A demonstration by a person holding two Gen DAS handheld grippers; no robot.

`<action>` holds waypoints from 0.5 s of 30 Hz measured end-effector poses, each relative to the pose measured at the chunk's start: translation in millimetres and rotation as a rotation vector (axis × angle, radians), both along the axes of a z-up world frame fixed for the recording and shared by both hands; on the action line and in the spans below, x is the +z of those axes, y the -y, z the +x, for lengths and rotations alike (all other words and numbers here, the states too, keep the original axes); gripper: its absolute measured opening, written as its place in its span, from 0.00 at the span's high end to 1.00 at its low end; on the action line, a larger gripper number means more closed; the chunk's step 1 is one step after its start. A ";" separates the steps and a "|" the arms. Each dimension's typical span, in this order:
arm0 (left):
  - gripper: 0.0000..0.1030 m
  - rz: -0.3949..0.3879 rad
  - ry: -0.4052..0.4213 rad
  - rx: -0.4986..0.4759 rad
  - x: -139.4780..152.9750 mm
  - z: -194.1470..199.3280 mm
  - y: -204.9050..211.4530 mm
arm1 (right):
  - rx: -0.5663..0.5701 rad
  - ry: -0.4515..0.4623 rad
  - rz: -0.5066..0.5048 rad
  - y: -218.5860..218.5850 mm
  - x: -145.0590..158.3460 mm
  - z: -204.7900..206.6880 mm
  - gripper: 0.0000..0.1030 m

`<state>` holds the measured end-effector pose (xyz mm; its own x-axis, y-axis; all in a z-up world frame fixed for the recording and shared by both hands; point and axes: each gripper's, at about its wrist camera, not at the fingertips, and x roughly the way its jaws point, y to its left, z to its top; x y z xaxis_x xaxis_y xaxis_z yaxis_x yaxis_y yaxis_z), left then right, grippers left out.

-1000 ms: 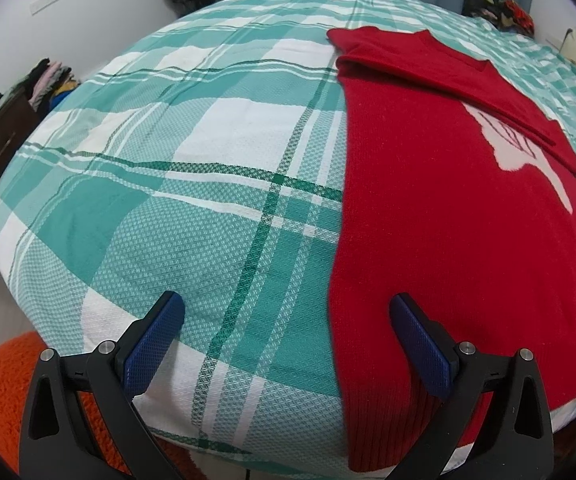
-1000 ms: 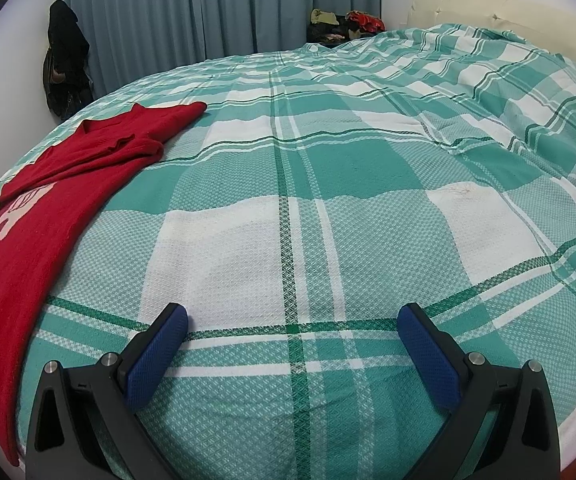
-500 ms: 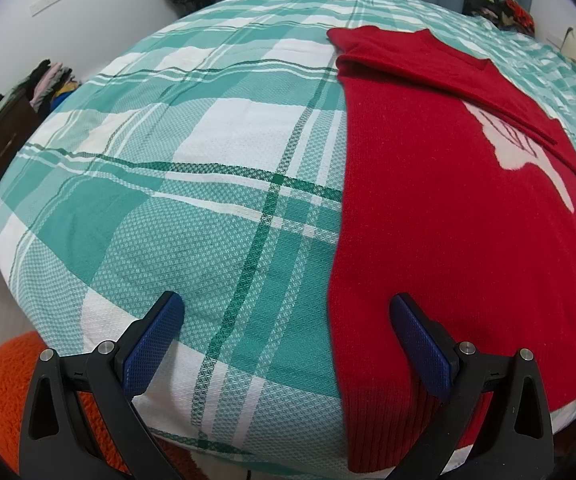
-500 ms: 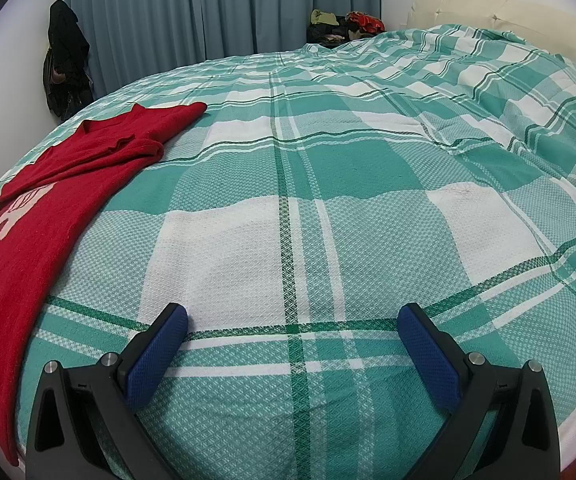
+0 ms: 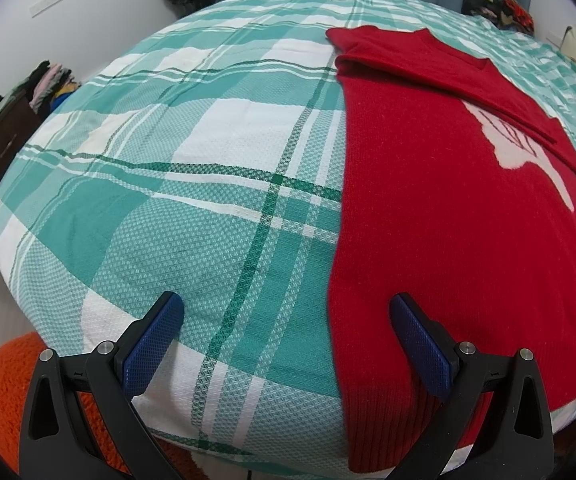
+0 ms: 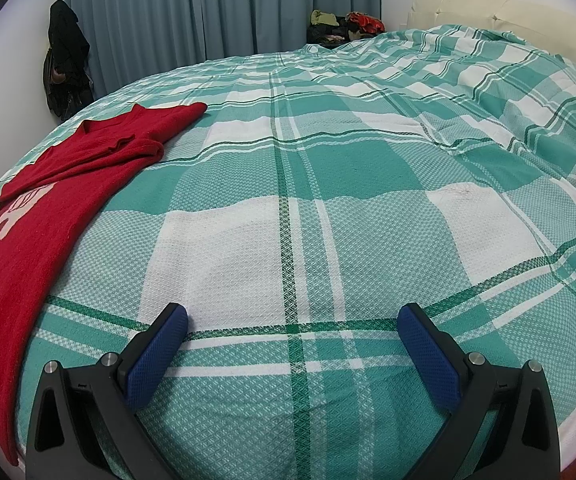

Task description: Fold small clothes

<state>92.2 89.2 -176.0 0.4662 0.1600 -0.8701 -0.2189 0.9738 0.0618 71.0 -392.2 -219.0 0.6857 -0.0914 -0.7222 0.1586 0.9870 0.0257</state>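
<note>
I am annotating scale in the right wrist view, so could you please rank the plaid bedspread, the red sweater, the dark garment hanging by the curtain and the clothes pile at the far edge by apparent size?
1. plaid bedspread
2. red sweater
3. dark garment, farther away, so unsure
4. clothes pile, farthest

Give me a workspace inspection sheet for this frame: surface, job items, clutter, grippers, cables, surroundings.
Surface: bed with green-and-white plaid cover, mostly smooth, rumpled toward the headboard.
Job's things: red sweater lying flat, sleeves folded across its chest, ribbed hem at the near bed edge.
Clutter: nothing seen on the bed besides the sweater.
Grippers: left gripper open, above the sweater's left edge, holding nothing; right gripper open, above bare cover.
Cables: nothing seen.
Surroundings: blue-grey curtains, dark garments hanging on the wall, clothes piles, orange fuzzy item beside the bed.
</note>
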 end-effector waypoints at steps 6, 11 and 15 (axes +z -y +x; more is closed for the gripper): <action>0.00 -0.001 -0.001 0.000 -0.2 0.2 -0.3 | 0.001 0.001 0.000 0.4 1.0 0.3 0.00; 0.00 0.001 0.000 -0.001 -0.2 0.0 -0.4 | 0.000 0.001 0.000 0.0 0.5 -0.2 0.00; 0.00 -0.003 -0.023 -0.018 4.2 -2.7 -3.0 | 0.022 -0.047 0.000 0.9 5.8 3.3 0.00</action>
<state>89.5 92.2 -171.9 0.4489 0.1490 -0.8811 -0.2002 0.9777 0.0634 74.3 -393.0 -213.2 0.6531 -0.0768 -0.7534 0.1379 0.9903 0.0186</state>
